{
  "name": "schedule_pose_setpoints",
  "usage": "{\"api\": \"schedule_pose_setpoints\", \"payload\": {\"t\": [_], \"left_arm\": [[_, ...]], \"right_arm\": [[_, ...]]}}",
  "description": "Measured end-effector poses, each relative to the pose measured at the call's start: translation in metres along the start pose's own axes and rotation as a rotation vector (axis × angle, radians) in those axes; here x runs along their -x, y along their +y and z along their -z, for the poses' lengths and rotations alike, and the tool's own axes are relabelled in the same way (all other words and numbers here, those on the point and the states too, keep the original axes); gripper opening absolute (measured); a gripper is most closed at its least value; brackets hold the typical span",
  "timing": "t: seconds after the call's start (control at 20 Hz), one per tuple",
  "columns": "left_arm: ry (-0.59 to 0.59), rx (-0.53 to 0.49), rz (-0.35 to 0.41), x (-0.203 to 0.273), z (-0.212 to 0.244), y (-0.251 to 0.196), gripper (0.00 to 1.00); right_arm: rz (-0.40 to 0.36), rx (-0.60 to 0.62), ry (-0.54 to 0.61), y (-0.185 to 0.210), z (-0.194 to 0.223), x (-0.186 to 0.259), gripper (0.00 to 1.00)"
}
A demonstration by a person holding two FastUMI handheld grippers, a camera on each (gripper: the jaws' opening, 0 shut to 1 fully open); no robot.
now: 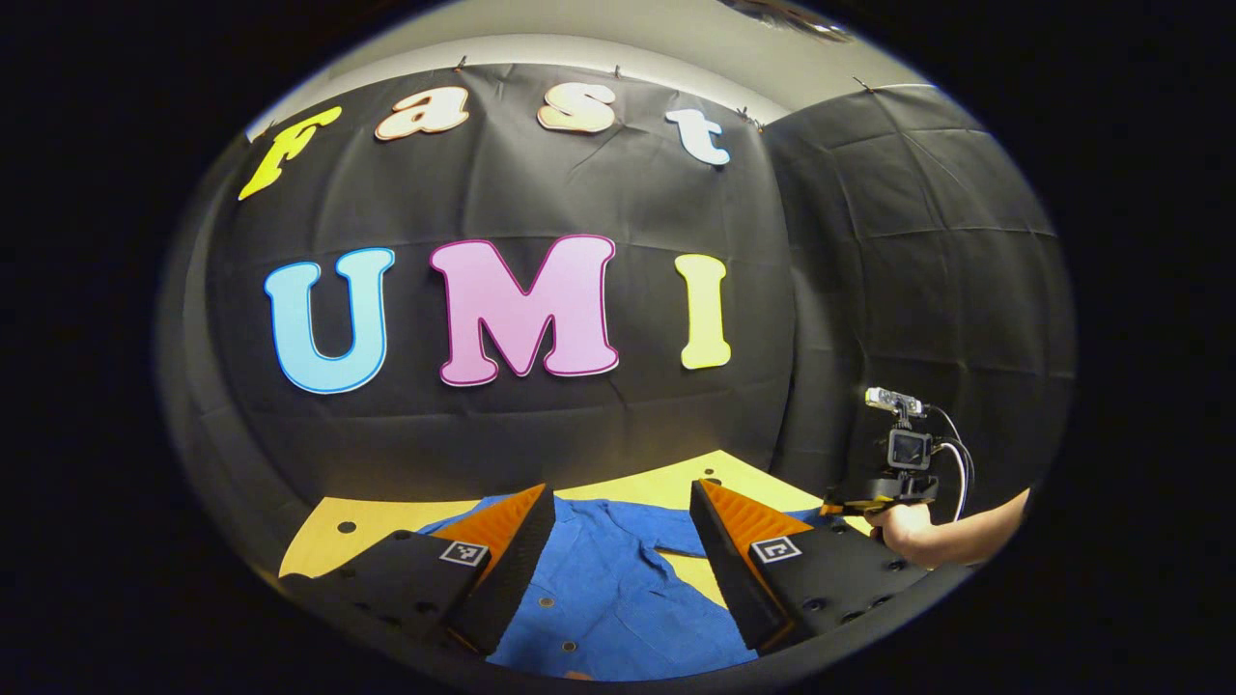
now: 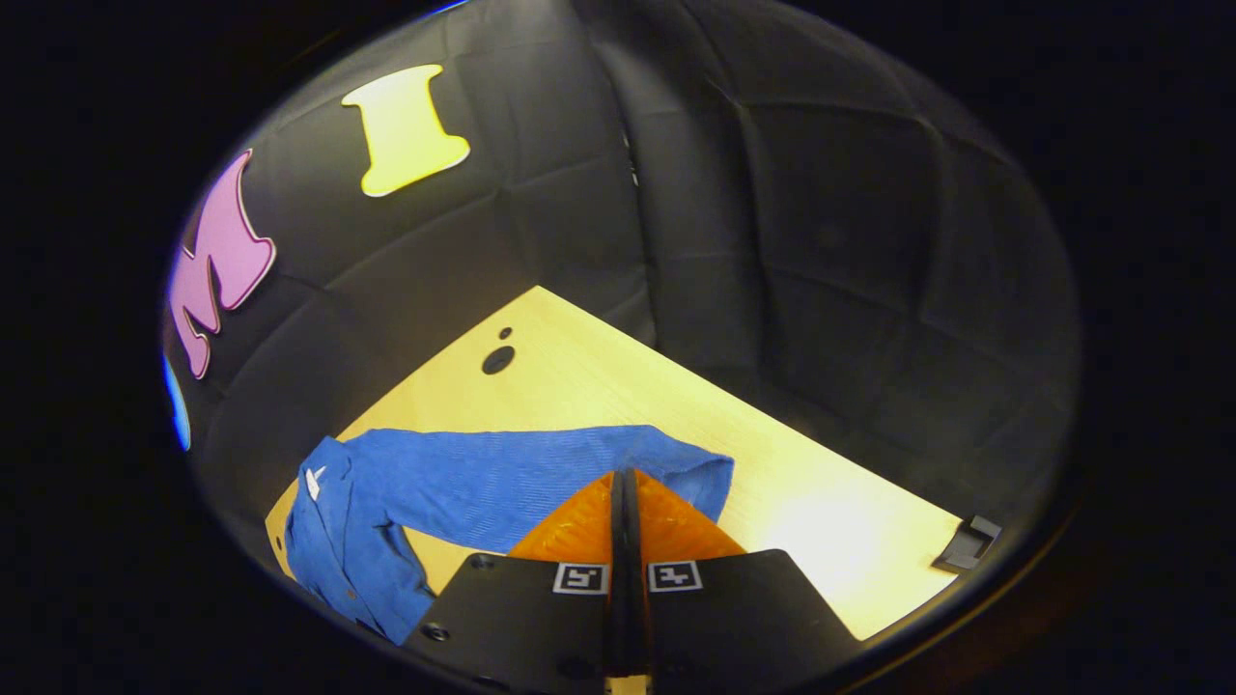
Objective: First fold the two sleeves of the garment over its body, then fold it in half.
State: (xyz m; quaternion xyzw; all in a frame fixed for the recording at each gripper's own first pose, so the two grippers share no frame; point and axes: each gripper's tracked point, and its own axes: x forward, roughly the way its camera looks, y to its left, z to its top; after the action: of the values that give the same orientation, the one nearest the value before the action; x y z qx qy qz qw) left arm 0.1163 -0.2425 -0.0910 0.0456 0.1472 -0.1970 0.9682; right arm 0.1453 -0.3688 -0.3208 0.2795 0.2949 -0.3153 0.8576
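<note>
A blue button-up shirt (image 1: pixel 608 589) lies spread on the yellow table (image 1: pixel 357 536). My left gripper (image 1: pixel 620 487) hangs open above the shirt's body, with nothing between its fingers. In the right gripper view one long sleeve (image 2: pixel 502 483) stretches from the shirt's body (image 2: pixel 328 550) toward me. My right gripper (image 2: pixel 626 473) is shut, its fingertips meeting on the sleeve's near edge close to the cuff. In the left gripper view the right gripper (image 1: pixel 845 504) sits low at the table's right side, held by a hand (image 1: pixel 903 531).
The table (image 2: pixel 821 521) runs into the corner of the black cloth walls. A dark round hole (image 2: pixel 498 359) is in the tabletop beyond the sleeve. A small black piece (image 2: pixel 969 545) sits at the table's right edge.
</note>
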Motion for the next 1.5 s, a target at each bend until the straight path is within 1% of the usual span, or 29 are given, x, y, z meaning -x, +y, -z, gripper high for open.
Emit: {"api": "schedule_pose_setpoints", "payload": {"t": [0.1,0.2,0.35,0.5,0.6,0.9,1.0,1.15,1.25,1.35,1.4,1.5], "left_arm": [[-0.011,0.011,-0.024,0.009,0.000,0.012,0.81],[-0.015,0.031,-0.057,0.019,0.004,0.028,0.81],[-0.012,0.072,-0.117,0.038,0.014,0.055,0.81],[-0.021,0.098,-0.190,0.059,0.020,0.087,0.81],[-0.019,0.106,-0.238,0.074,0.029,0.109,0.81],[0.016,0.162,-0.398,0.126,0.063,0.178,0.81],[0.033,0.186,-0.454,0.143,0.078,0.200,0.81],[0.064,0.224,-0.525,0.163,0.104,0.231,0.81],[0.085,0.248,-0.569,0.173,0.122,0.249,0.81],[0.104,0.266,-0.608,0.183,0.139,0.267,0.81],[0.114,0.271,-0.626,0.188,0.148,0.275,0.81],[0.128,0.273,-0.650,0.193,0.165,0.291,0.81]], "right_arm": [[-0.044,0.000,-0.020,0.030,-0.005,0.010,0.01],[-0.089,0.058,-0.049,0.062,-0.015,0.020,0.01],[-0.180,0.138,-0.079,0.121,-0.025,0.035,0.00],[-0.268,0.173,-0.064,0.186,-0.010,0.051,0.01],[-0.328,0.223,-0.047,0.231,0.008,0.060,0.01],[-0.509,0.349,0.016,0.379,0.079,0.084,0.01],[-0.558,0.384,0.041,0.423,0.109,0.090,0.00],[-0.611,0.423,0.073,0.485,0.157,0.090,0.00],[-0.640,0.442,0.112,0.518,0.196,0.088,0.01],[-0.654,0.474,0.138,0.541,0.236,0.082,0.00],[-0.653,0.494,0.154,0.550,0.261,0.074,0.00],[-0.643,0.513,0.207,0.556,0.306,0.057,0.00]]}}
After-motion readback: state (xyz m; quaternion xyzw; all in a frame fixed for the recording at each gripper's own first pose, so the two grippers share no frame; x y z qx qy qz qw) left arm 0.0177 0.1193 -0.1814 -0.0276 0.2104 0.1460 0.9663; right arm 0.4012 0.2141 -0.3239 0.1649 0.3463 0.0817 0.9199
